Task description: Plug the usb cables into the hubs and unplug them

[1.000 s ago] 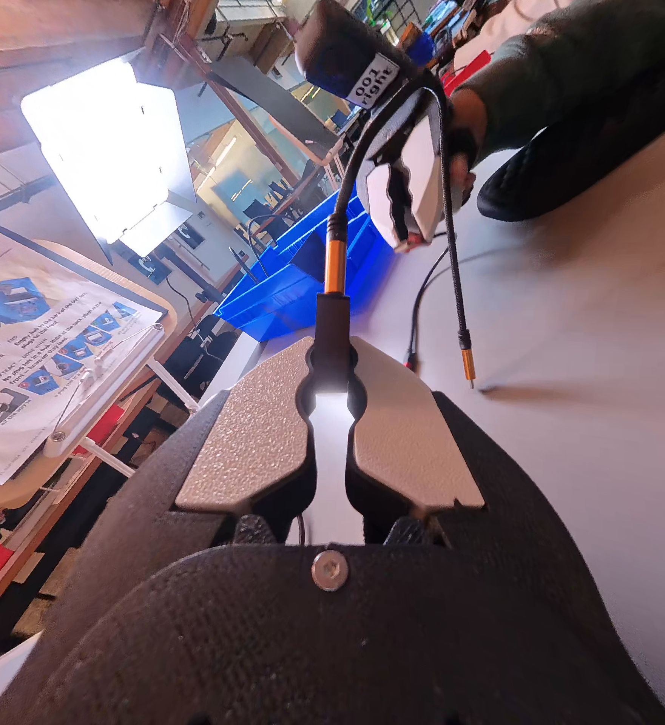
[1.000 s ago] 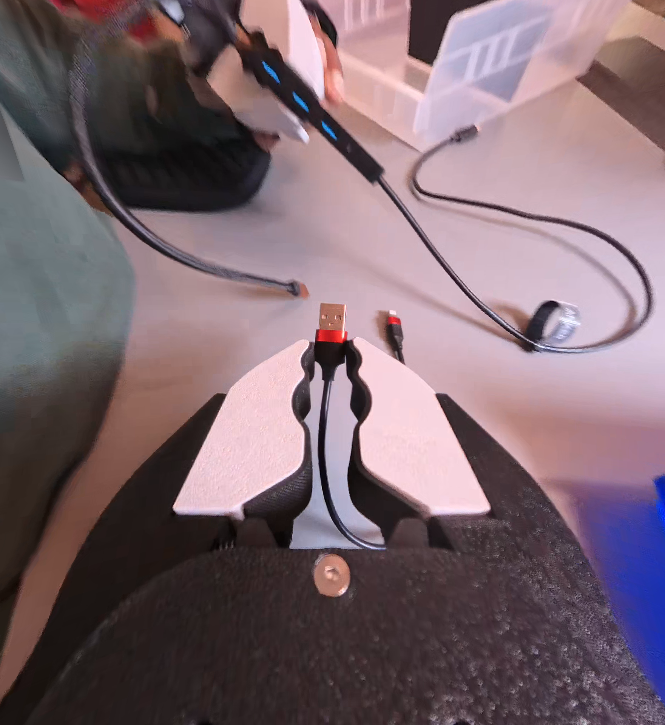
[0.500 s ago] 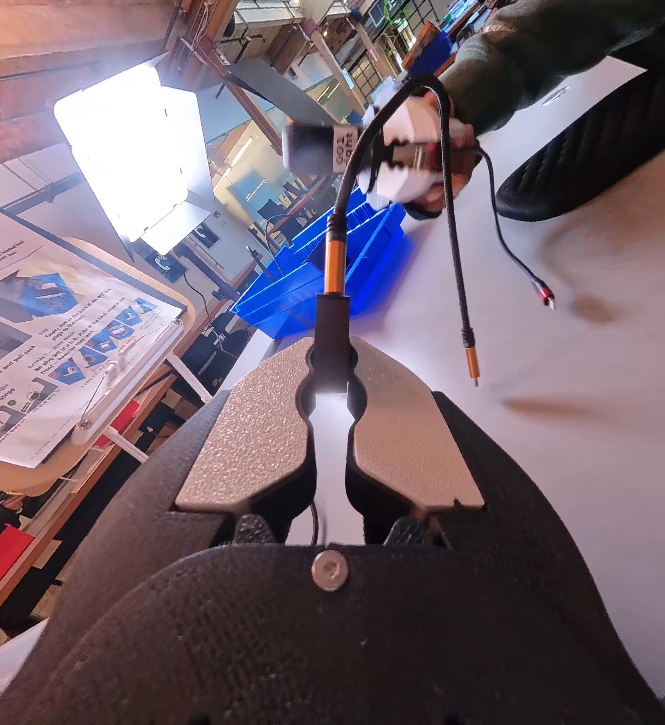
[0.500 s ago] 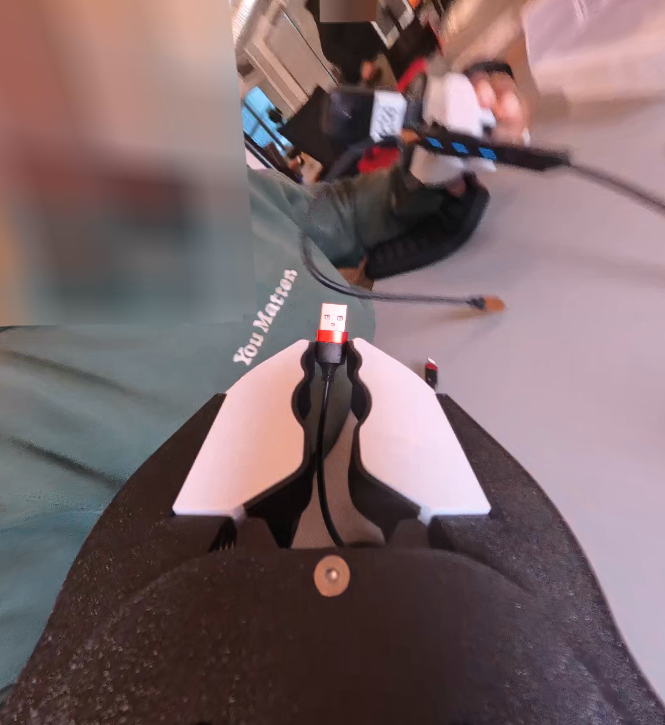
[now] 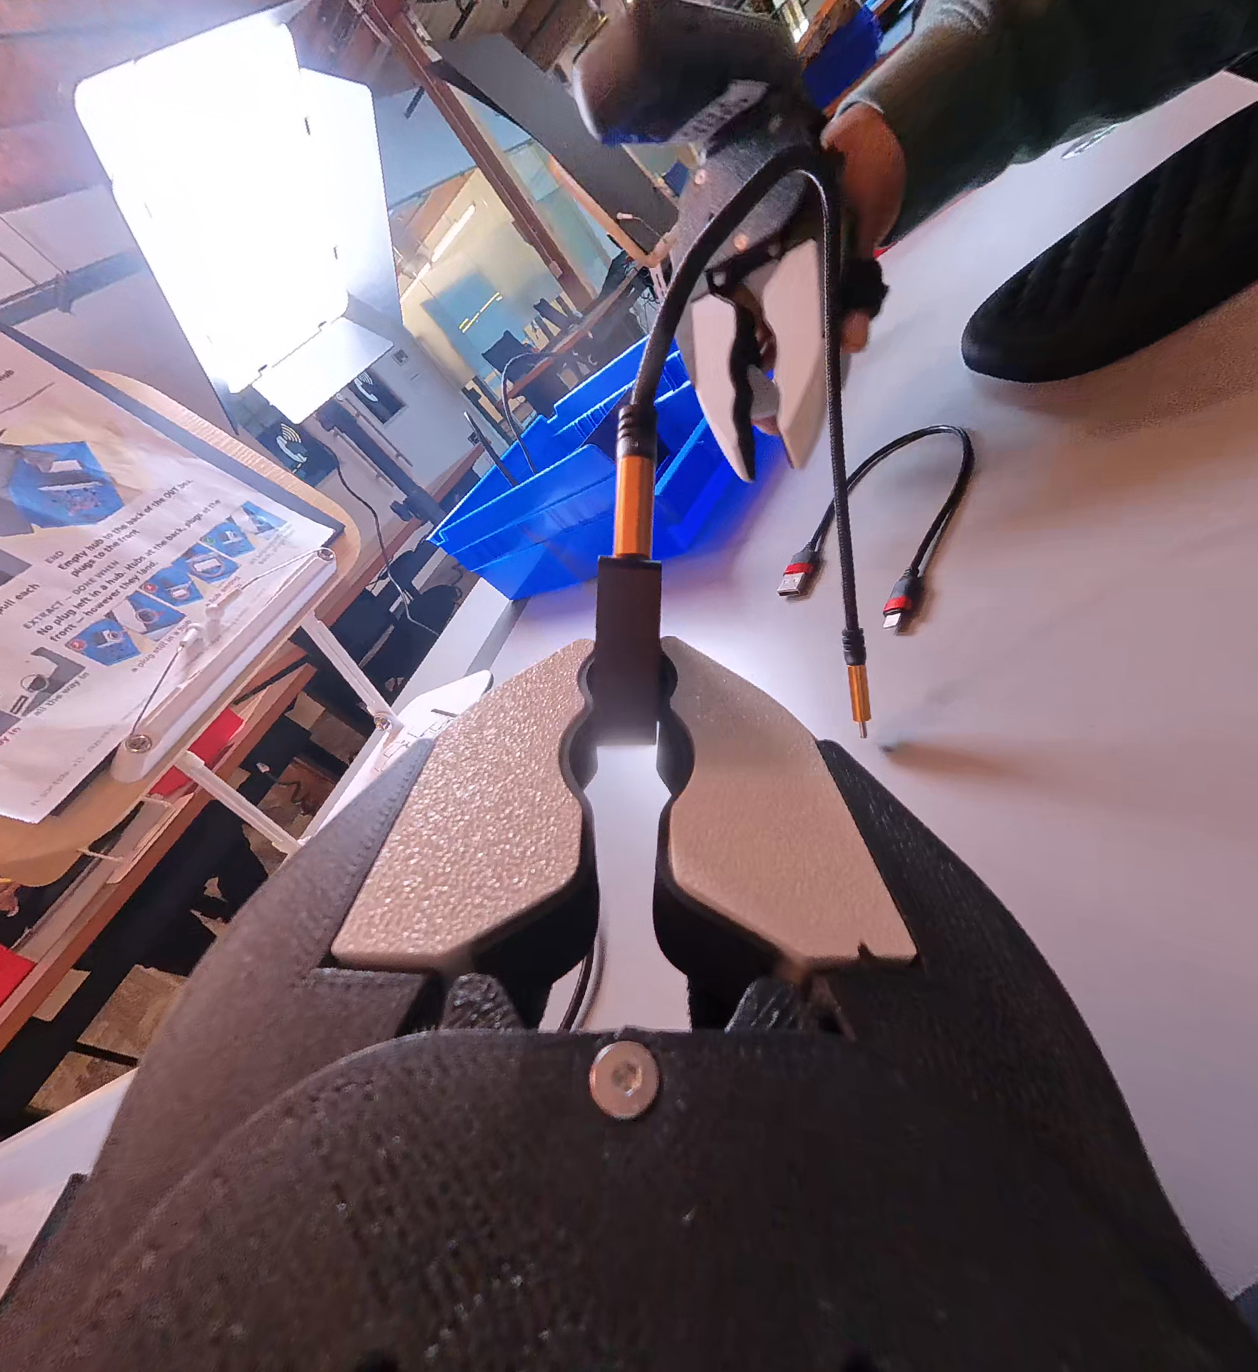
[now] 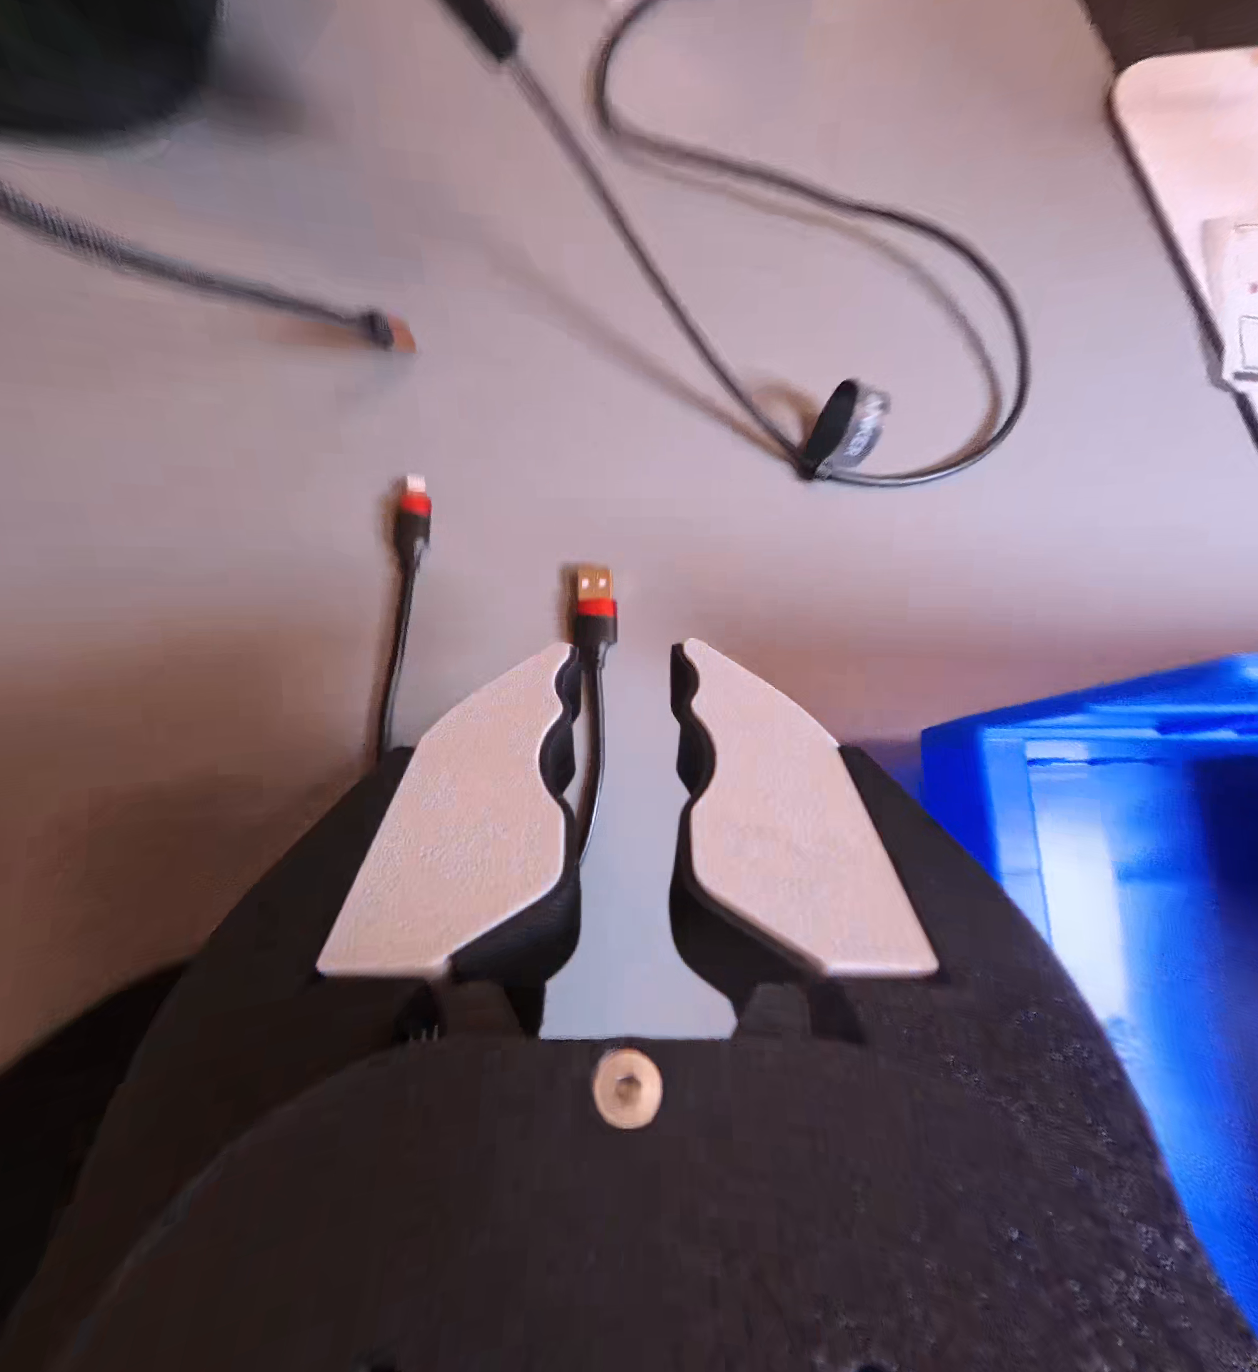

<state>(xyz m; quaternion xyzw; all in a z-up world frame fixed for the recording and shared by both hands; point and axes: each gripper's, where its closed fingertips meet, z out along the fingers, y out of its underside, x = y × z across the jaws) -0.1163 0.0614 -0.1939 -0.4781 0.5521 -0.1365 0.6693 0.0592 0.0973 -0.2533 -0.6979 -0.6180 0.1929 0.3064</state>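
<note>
Left wrist view, near field: left tongs (image 5: 624, 694) closed tight on the end of a slim black hub (image 5: 627, 638), which projects toward 12 o'clock from between the tips. An orange-collared plug (image 5: 630, 505) sits in the hub's far end. Its braided black cable (image 5: 826, 312) arches up and over, and the free orange-tipped end (image 5: 857, 687) hangs at 1 o'clock; whether it touches the grey bench (image 5: 1093, 705) cannot be told.

Further out at 1 o'clock: a short black cable with red-collared plugs (image 5: 796, 579) lies on the bench in a U, both ends pointing back toward the camera. Above it, at 12 to 1 o'clock, the right tongs (image 5: 767, 453) hang tips-down, parted, nothing between them.

Beyond, at 12 o'clock: blue bin (image 5: 574, 512). At 9 o'clock: printed sheet on a stand (image 5: 91, 579). At 11 o'clock: bright lamp panel (image 5: 240, 200).

Right wrist view, near field: right tongs (image 6: 624, 664) clearly parted. The red-collared USB-A plug (image 6: 594, 598) lies on the bench (image 6: 165, 557) just past the tips, its lead running along the inner face of the left-hand finger (image 6: 462, 824), ungripped. The small plug at the cable's other end (image 6: 414, 505) lies at 11 o'clock.

Mid field at 1 o'clock: thin black lead looped, with a strap (image 6: 844, 434). Orange-tipped cable end (image 6: 388, 338) at 11 o'clock, blurred. Blue bin (image 6: 1130, 854) at 3 o'clock.
</note>
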